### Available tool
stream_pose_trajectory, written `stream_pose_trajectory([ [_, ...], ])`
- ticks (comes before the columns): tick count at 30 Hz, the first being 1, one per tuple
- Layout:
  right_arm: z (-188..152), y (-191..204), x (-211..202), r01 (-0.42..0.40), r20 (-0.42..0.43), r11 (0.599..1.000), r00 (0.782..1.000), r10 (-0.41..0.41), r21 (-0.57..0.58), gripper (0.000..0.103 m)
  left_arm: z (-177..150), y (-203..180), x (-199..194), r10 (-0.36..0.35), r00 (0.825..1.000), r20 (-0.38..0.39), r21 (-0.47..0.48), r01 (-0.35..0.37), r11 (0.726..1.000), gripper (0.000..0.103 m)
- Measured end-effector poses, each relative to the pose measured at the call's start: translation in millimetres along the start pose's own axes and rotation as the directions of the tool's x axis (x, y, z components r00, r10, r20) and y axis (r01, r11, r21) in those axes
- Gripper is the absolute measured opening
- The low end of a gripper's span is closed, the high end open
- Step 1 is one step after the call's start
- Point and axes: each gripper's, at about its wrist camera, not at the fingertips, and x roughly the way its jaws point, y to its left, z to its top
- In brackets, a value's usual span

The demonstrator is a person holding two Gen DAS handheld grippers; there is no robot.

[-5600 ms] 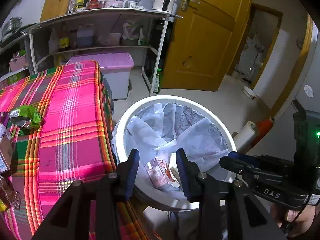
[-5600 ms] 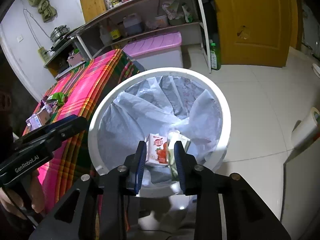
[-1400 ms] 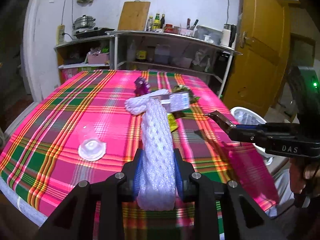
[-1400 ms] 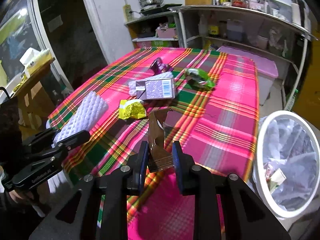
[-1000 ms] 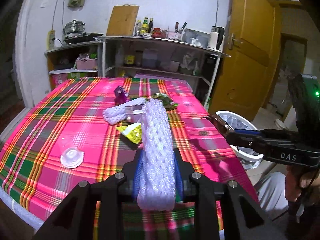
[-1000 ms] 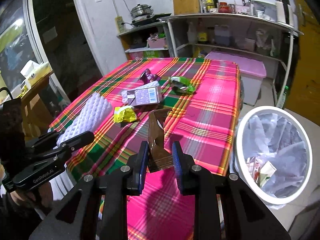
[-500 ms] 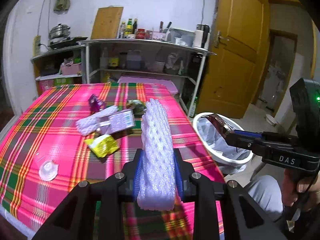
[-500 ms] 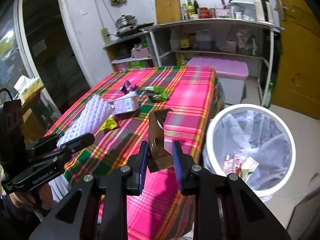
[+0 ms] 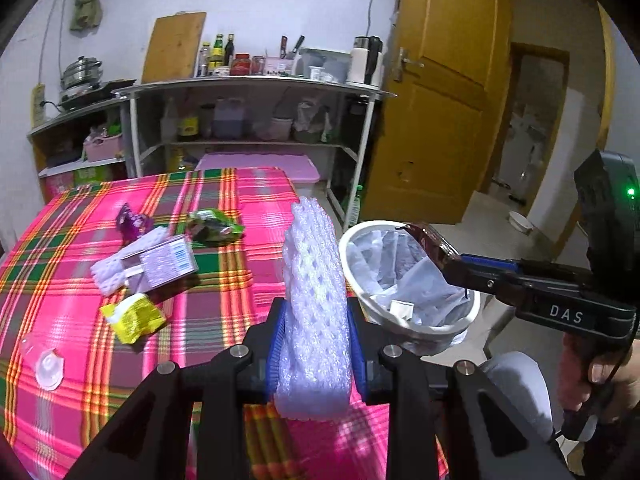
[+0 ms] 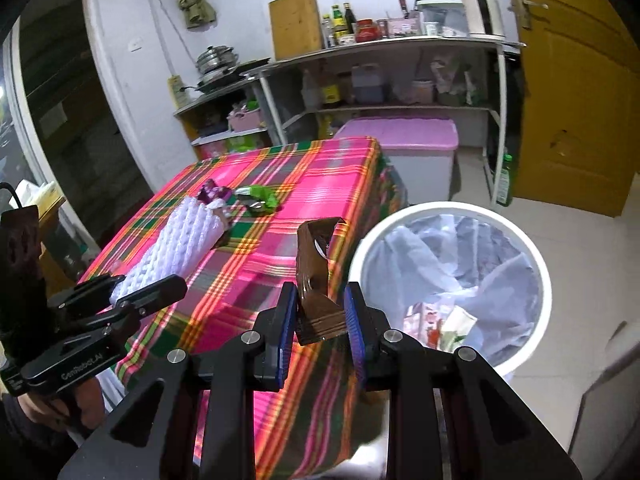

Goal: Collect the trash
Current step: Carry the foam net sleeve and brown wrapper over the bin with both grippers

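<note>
My left gripper is shut on a white foam net sleeve, held over the table's right edge; the sleeve also shows in the right wrist view. My right gripper is shut on a crumpled brown wrapper, just left of the white trash bin lined with a clear bag. In the left wrist view the bin stands on the floor right of the table, with the right gripper and brown wrapper above it. Cartons lie in the bin.
On the pink plaid tablecloth lie a purple carton, a yellow packet, a green wrapper, a purple wrapper and a clear plastic lid. Behind stand shelves, a pink-lidded box and a yellow door.
Both grippers have picked up trash from the table and swung right toward the bin. The bin has grown closer in both views. The grips have not changed over the last second.
</note>
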Motion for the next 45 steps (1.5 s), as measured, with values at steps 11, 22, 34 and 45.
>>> stream_pose_trajectory([
  [11, -3.0, -39.4, -4.6, 0.053, 0.007, 0.996, 0.999, -0.053, 0.072, 0.025, 9.8, -24.1, 30.7, -0.050, 0.998, -0.030, 0.024, 0.051, 0.998, 0.029],
  [22, -7.4, -69.6, 2.7, 0.086, -0.013, 0.988, 0.996, -0.085, 0.132, 0.025, 20.4, -44.6, 66.8, -0.091, 0.993, -0.069, 0.047, 0.094, 0.994, 0.029],
  [34, -13.6, -105.2, 24.4, 0.129, -0.078, 0.975, 0.990, -0.117, 0.183, 0.025, 27.9, -68.2, 122.2, -0.144, 0.979, -0.145, 0.059, 0.153, 0.986, 0.029],
  [45, -17.9, -127.5, 43.2, 0.154, -0.136, 0.965, 0.982, -0.127, 0.210, 0.026, 31.4, -79.3, 162.3, -0.158, 0.961, -0.226, 0.056, 0.175, 0.983, 0.031],
])
